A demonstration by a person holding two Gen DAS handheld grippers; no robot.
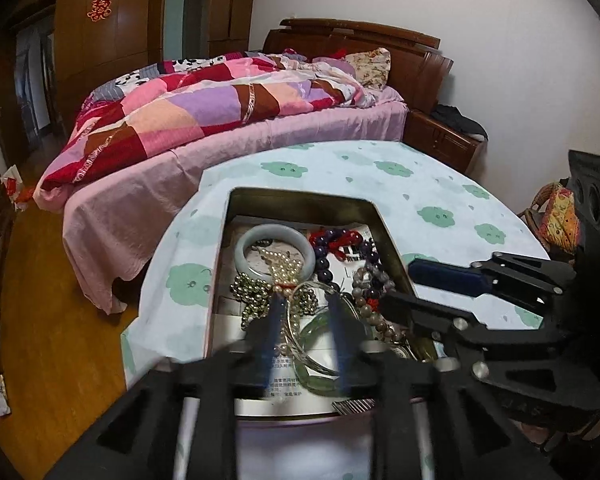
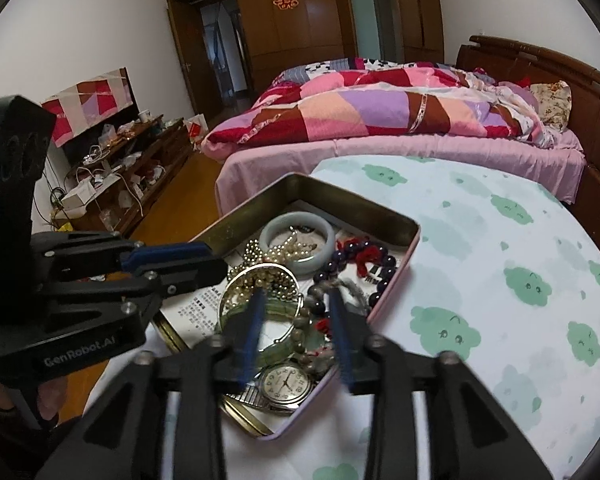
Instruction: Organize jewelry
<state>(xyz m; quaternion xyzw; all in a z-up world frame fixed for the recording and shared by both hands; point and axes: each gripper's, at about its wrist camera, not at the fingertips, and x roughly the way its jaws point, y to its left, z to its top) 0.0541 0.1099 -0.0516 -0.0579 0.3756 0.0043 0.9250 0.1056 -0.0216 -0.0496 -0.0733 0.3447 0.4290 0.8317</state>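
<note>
An open metal tin [image 1: 386, 236] [image 2: 410, 226] sits on the cloud-print tablecloth. It holds a pale jade bangle [image 1: 246, 242] [image 2: 268, 232], dark purple beads [image 1: 324, 260] [image 2: 374, 262], pearl and metallic bead strings [image 1: 252, 286], a silver bangle [image 2: 228, 280], a green bangle [image 1: 320, 326], grey-brown beads [image 1: 366, 300] [image 2: 314, 292] and a wristwatch [image 2: 286, 386]. My left gripper [image 1: 306, 304] is open and empty over the tin's near part. My right gripper [image 2: 296, 298] is open and empty above the silver bangle and beads. Each gripper shows in the other's view.
The round table's cloth [image 2: 500, 280] spreads to the right of the tin. A bed with a patchwork quilt [image 1: 204, 108] stands just behind the table. A cluttered low cabinet [image 2: 116, 176] lines the left wall. Wooden wardrobes fill the back.
</note>
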